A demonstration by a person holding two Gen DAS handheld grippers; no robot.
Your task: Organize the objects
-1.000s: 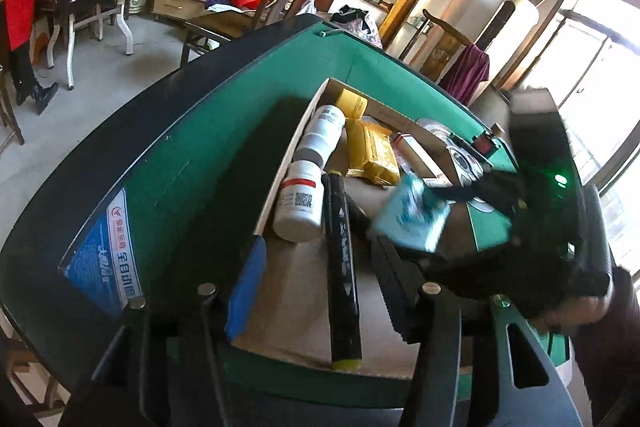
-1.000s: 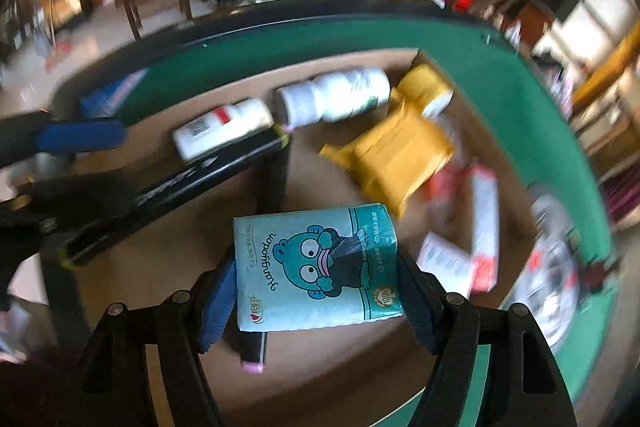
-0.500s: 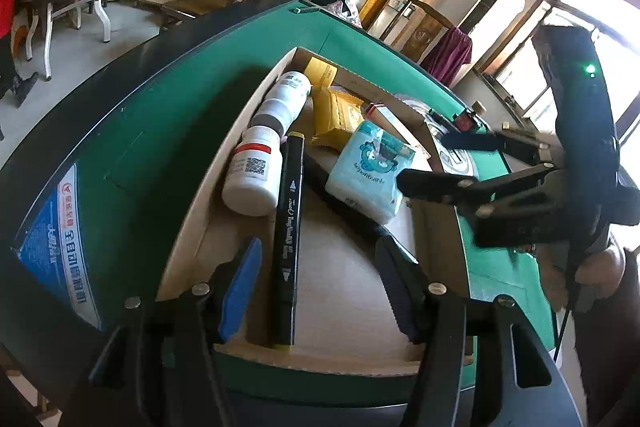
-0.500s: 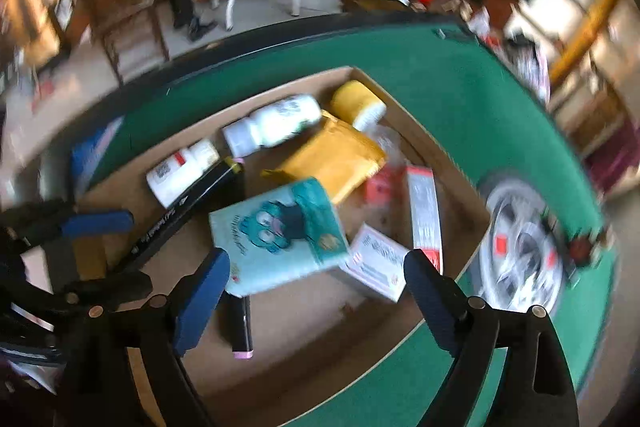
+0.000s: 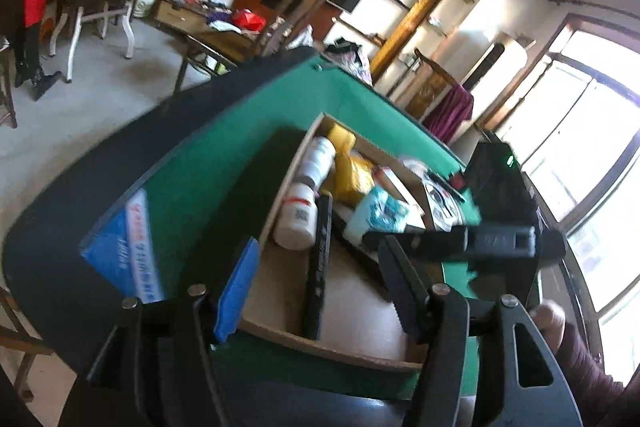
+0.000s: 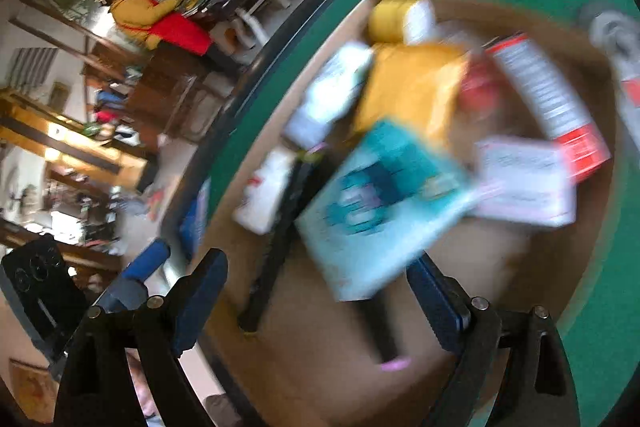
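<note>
Cardboard forms the shallow tray [image 5: 276, 203] on the green bench [image 5: 224, 163], and it collects the loose items in one place. The teal tissue pack [image 6: 384, 203] lies inside it, tilted across a black marker [image 6: 276, 247] and against a white box [image 6: 524, 179], so it does not sit flat.

Right hand-held gripper [image 6: 316, 303]: released, jaws opening. The tissue pack lies just beyond the pads, and nothing presses on it. The view is blurred.

Left hand-held gripper [image 5: 316, 287]: released, jaws opening, empty. It hovers over the near end of the tray, in line with the marker, which is probably the next item to pick.

Two white bottles [image 5: 298, 217] line the left wall, which keeps them from rolling. A yellow pouch [image 6: 412, 87] and a yellow roll [image 6: 390, 17] fill the far corner.
</note>
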